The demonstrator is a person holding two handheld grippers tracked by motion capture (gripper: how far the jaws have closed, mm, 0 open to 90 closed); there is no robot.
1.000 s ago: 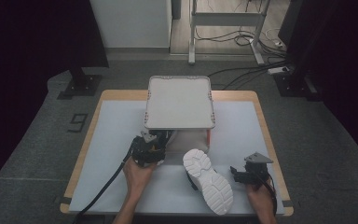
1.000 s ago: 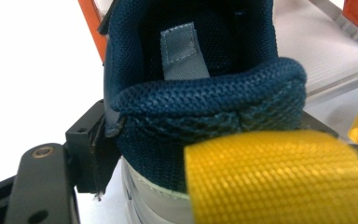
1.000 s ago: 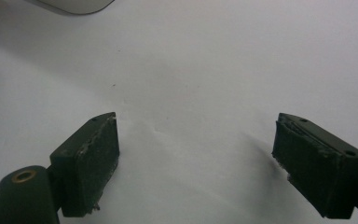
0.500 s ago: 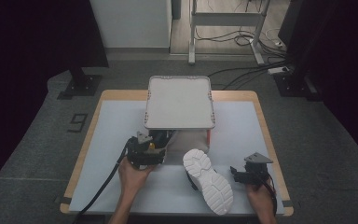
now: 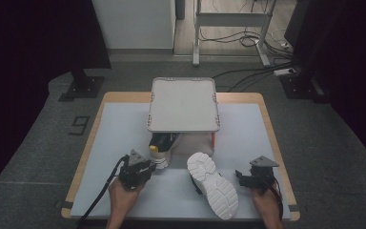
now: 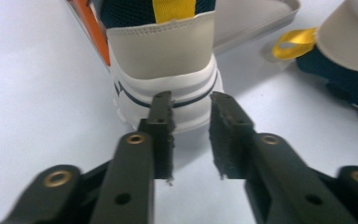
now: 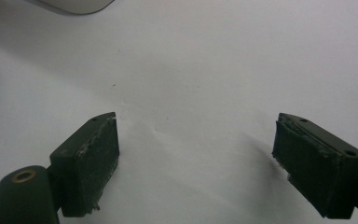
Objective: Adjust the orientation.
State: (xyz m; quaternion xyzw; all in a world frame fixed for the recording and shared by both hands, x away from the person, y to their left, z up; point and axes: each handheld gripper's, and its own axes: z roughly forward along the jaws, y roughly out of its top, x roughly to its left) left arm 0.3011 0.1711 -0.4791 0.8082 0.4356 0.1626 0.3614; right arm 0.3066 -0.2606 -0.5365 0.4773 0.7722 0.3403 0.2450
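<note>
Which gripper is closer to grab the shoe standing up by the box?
Probably the left gripper. Its open jaws point straight at the heel of the upright shoe, just short of it. The right gripper faces only bare white table, jaws wide apart.

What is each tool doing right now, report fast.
Left tool: open, narrow gap, empty, just behind the cream sneaker heel.
Right tool: open wide, empty.

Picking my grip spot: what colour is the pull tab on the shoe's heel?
Yellow; the pull tab shows best in the left gripper view.
</note>
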